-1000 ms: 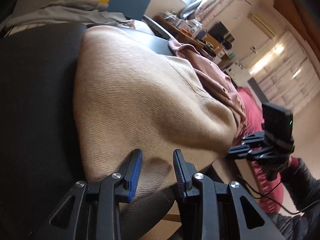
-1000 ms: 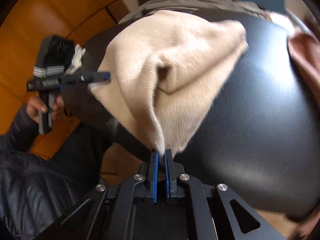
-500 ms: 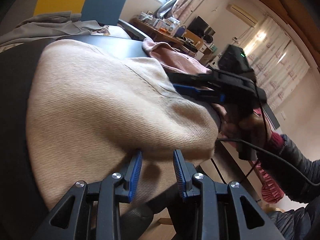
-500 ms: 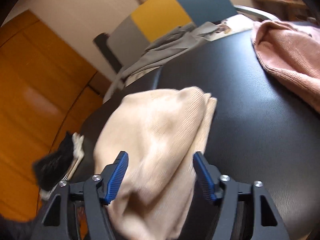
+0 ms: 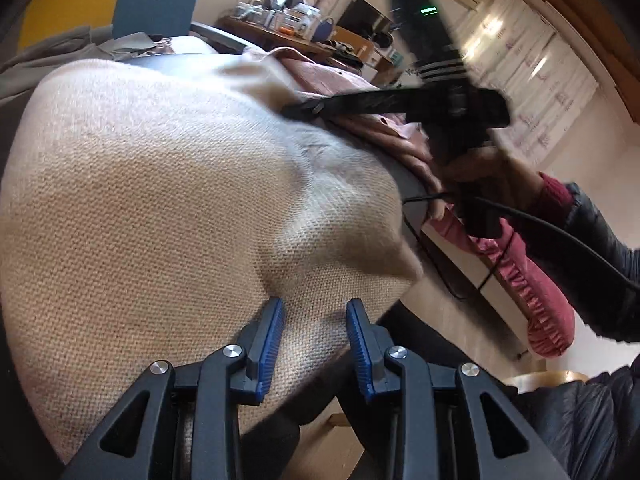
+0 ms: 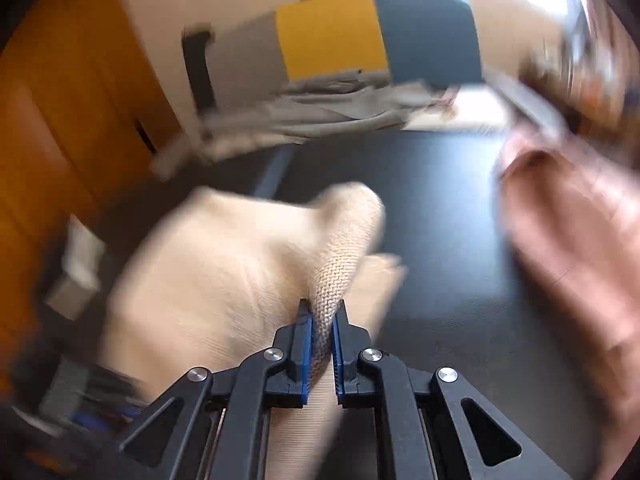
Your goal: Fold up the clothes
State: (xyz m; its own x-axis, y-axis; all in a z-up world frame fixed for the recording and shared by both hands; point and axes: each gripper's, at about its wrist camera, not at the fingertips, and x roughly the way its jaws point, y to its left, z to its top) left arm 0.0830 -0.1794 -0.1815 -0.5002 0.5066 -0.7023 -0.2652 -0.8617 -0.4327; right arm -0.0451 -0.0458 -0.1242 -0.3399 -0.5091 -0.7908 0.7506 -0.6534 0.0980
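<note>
Black tabletop [image 6: 440, 208] fills most of what we see, and on it lies the beige knit sweater [image 5: 152, 200], spread broadly across the near part of the surface with one corner drooping over the table's edge in the left wrist view. We see a pink knit garment [image 6: 568, 240] resting further along the same surface, apart from the beige one in the right wrist view; in the left wrist view it lies just behind the beige knit. Grey clothing [image 6: 320, 116] is heaped at the far edge of the table, in front of a chair back [image 6: 360, 36] with grey, yellow and blue panels. Our left gripper [image 5: 314, 332] hangs over the near hem of the sweater with its blue pads set partly apart; knit shows between them, but we cannot tell whether the pads press on it. Our right gripper [image 6: 320, 328] has just closed again after opening, and its jaws now stand narrow, pinching a raised ridge of the beige knit between the blue pads. In the left wrist view that same right gripper [image 5: 296, 111] reaches across the sweater's far side, blurred, held by a hand [image 5: 492, 176] in a dark sleeve with a red cuff, a black cable [image 5: 560, 236] trailing from its handle.
</note>
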